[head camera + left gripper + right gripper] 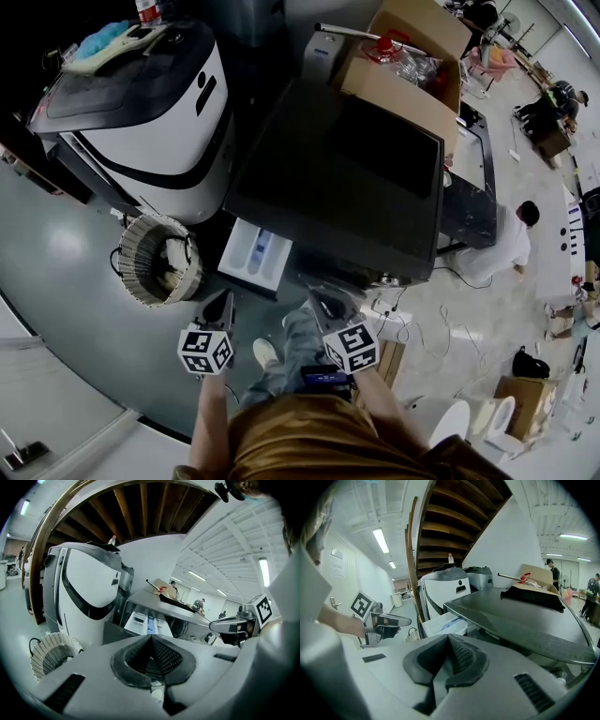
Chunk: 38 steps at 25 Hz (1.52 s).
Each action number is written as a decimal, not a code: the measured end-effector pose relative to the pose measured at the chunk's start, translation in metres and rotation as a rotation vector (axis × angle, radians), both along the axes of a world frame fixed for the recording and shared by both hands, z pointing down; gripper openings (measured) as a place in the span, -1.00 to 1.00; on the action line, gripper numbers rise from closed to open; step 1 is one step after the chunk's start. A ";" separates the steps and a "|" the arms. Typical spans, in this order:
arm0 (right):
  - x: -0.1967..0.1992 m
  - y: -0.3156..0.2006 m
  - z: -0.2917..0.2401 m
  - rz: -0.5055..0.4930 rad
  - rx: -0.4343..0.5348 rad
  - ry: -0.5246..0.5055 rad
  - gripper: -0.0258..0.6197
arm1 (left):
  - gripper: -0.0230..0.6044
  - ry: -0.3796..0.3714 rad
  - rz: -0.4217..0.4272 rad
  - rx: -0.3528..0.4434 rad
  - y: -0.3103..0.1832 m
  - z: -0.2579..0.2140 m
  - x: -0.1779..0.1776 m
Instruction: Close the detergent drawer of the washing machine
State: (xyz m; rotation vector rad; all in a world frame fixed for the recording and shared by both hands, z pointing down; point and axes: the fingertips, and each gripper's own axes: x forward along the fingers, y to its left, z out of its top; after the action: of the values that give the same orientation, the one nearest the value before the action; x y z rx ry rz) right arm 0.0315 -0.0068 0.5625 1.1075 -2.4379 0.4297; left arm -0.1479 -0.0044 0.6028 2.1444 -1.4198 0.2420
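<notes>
drawer (255, 253): pulled out of washer (347, 178) | left gripper (225, 302): jaws together, empty, near drawer front | right gripper (319, 300): jaws together, empty, beside left

Open workshop hall. Cardboard box (412, 47) atop washing machine (337, 178); loose cables (441, 330) on floor (497, 300) beside it. Strip lights (380, 540) overhead.
</notes>
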 end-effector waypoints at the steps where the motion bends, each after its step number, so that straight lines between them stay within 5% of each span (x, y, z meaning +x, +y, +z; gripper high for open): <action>1: 0.001 -0.001 0.001 0.001 -0.003 -0.001 -0.88 | -0.85 0.000 0.001 -0.001 -0.001 0.001 0.001; 38: 0.022 -0.013 0.018 0.005 -0.047 -0.011 -0.88 | -0.85 0.019 -0.018 -0.035 -0.012 0.015 0.018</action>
State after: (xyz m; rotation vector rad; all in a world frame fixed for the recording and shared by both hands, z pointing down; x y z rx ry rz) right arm 0.0531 -0.0203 0.5802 1.0952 -2.4221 0.4929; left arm -0.1295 -0.0164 0.6181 2.1000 -1.4131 0.2375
